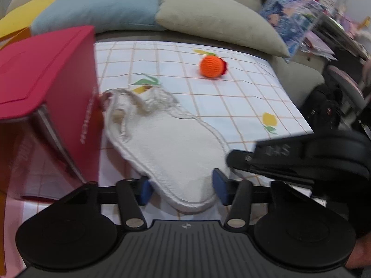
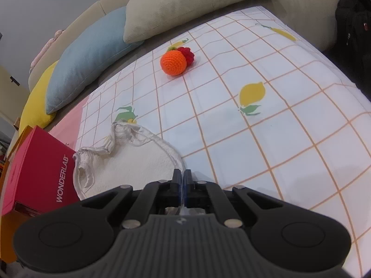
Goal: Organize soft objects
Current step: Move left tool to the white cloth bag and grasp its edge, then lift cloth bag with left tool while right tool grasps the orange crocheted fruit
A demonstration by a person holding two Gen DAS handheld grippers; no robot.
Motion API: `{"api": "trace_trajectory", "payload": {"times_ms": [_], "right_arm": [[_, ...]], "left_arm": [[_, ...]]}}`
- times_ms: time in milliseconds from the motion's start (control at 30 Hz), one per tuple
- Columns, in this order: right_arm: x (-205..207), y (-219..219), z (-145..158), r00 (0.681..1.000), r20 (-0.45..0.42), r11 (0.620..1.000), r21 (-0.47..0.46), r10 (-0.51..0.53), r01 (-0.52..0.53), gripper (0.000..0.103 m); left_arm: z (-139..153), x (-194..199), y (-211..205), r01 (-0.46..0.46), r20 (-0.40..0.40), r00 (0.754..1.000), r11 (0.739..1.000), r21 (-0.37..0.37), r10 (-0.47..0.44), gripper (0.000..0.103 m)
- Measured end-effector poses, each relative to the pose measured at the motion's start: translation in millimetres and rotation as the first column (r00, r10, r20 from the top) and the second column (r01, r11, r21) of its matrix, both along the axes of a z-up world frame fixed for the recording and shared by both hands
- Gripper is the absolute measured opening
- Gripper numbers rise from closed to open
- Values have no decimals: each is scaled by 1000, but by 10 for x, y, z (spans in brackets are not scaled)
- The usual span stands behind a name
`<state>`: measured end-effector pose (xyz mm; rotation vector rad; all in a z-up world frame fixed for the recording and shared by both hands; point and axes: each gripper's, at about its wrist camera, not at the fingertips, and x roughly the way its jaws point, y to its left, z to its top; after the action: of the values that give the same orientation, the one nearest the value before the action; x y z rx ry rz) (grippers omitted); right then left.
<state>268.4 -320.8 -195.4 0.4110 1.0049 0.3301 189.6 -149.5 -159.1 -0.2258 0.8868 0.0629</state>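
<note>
1. Between the two blue pads of my left tool [image 1: 183, 187], the near end of a white cloth pouch [image 1: 167, 143] is lying flat on the checked lemon-print sheet [image 1: 243, 106]; the jaws are standing open, with the pads on either side of the pouch's hem and not pressing it.
2. Just right of my left tool, my right tool [image 1: 231, 157] is reaching in over the pouch's right edge.
3. In the right wrist view, my right tool [image 2: 183, 173] is sitting fully closed, its black fingers pressed together at the stitched rim of the pouch [image 2: 129, 159]; it seems to be pinching that rim, though the contact is partly hidden by the fingers.
4. Ahead and to the left of both tools, the pouch's crumpled drawstring mouth [image 2: 120, 134] is lying next to a red box [image 1: 46, 88] printed WONDERLAB, which is standing just left of the pouch.
5. Well ahead of the tools, an orange crochet ball [image 2: 173, 63] is resting on the sheet, with a red crochet berry [image 2: 188, 54] touching its far side.
6. Beyond them, a yellow cushion [image 2: 37, 106], a blue cushion [image 2: 90, 55] and a beige cushion [image 2: 185, 7] are leaning along the sofa back.
</note>
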Motion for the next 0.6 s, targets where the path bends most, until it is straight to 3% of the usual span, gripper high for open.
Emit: {"api": "trace_trajectory", "payload": {"times_ms": [167,300,367,600], "right_arm": [[-25,-53,-3,1000,-26,1000,16,-6,7,0],[-51,-32,11,1000,-25,1000,9,13,-12,0],[-52,-46,8,1000,-29,1000,16,12,-11,0],[-103,-92,167,998,57,1000,-21,-9,10,1]], "left_arm": [[23,70,216,-114,-48,993,988,-106,109,43],[18,140,144,-118,-61,991,992,-33,116,27],[21,141,128,-120,-62,991,993,-17,118,11],[220,43,43,-47,-10,999,998,45,47,5]]}}
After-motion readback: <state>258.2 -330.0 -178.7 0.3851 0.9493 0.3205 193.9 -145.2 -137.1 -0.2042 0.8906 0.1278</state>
